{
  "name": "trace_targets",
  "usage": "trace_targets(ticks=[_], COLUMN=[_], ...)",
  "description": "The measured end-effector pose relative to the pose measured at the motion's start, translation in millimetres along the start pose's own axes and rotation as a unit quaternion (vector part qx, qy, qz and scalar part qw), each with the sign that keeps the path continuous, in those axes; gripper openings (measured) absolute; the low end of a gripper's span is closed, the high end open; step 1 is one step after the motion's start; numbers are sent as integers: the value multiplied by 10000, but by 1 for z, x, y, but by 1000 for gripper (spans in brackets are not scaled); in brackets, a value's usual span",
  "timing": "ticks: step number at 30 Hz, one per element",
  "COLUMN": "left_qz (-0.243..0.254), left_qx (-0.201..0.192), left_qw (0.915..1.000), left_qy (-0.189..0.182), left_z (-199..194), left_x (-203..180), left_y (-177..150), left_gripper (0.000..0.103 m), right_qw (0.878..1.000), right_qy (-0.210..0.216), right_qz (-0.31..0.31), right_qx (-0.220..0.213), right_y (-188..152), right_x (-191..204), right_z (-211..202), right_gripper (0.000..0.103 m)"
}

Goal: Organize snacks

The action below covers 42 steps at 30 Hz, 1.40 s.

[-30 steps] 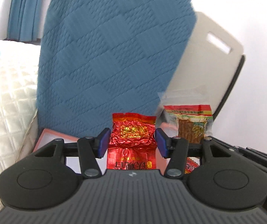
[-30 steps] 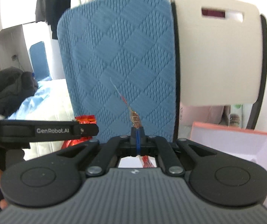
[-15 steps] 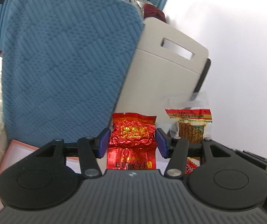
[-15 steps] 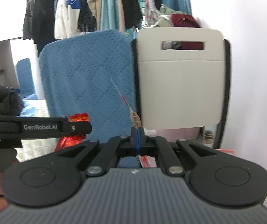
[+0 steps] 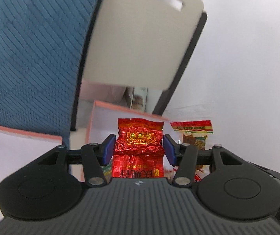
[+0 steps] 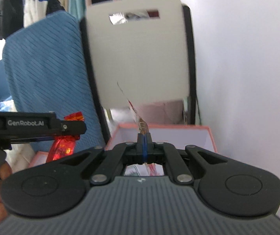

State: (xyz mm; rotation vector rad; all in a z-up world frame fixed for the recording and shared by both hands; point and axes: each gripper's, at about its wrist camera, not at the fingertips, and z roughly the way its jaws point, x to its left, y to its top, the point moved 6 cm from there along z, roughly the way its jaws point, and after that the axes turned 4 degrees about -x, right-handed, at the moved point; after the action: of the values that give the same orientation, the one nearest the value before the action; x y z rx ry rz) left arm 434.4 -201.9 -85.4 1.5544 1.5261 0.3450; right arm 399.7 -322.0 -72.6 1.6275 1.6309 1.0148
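Looming behind everything: a blue quilted cushion (image 6: 46,74) and, touching its right edge, a white chair back (image 6: 140,58) with a slot handle. Sitting below the chair back, a white box (image 6: 179,135) with a pink rim, open side up; a second such box (image 5: 12,148) lying at left in the left view. Gripping a red foil pouch (image 5: 139,146) between blue pads, the left gripper (image 5: 139,146), jaws clamped on its sides, above the right-hand box; gold characters on the foil, too crumpled for reading. Pinching a clear snack bag (image 5: 193,135) edge-on, the right gripper (image 6: 144,146), jaws pressed together, above the box. Reading "GenRobot.AI" on the left tool's side.
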Motion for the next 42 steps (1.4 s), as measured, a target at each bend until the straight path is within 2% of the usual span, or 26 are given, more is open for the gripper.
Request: trace_targets(ticks=[6,13,15,17,18,25,31,32,34,35,42], left_qz=[128,204,204,185,188,402,299,319,401,441,595], left_qx=[448,665,618,589,581,343,69,42,-48,-110,-502], left_qw=[9989,9976,9978,9979,9978,9984,9995,9995,9992,9990,9970], left_qy=[10,64,110,210,261,204,84,52,29,34,-44], left_z=[31,47,46,46,45,9,-39,-47,-63,-71,-130], left_x=[0,-6,-5,-3,-2,-3,0,0,-2,-3,-8], left_y=[-37,-60,-58,-54,-52,-23,2,4,8,11,19], left_gripper=[58,58,59,73,76,76,76,76,76,76,76], right_qw=[9987,9959,9952,9949,9947,9956,9973,9975,9982,9984,9989], right_qy=[-63,-52,-44,-19,13,-110,-106,-126,-118,-68,-15], right_qz=[267,474,539,621,680,654,620,595,551,546,404], right_qx=[421,764,811,795,770,663,376,349,224,129,-257], right_y=[-39,-70,-74,-74,-72,-56,-27,-23,-14,-10,18], right_x=[-22,-36,-36,-37,-38,-44,-36,-34,-28,-26,-5], right_z=[21,38,39,41,40,27,-2,-6,-17,-24,-70], right_gripper=[3,4,4,6,6,6,7,9,38,60,62])
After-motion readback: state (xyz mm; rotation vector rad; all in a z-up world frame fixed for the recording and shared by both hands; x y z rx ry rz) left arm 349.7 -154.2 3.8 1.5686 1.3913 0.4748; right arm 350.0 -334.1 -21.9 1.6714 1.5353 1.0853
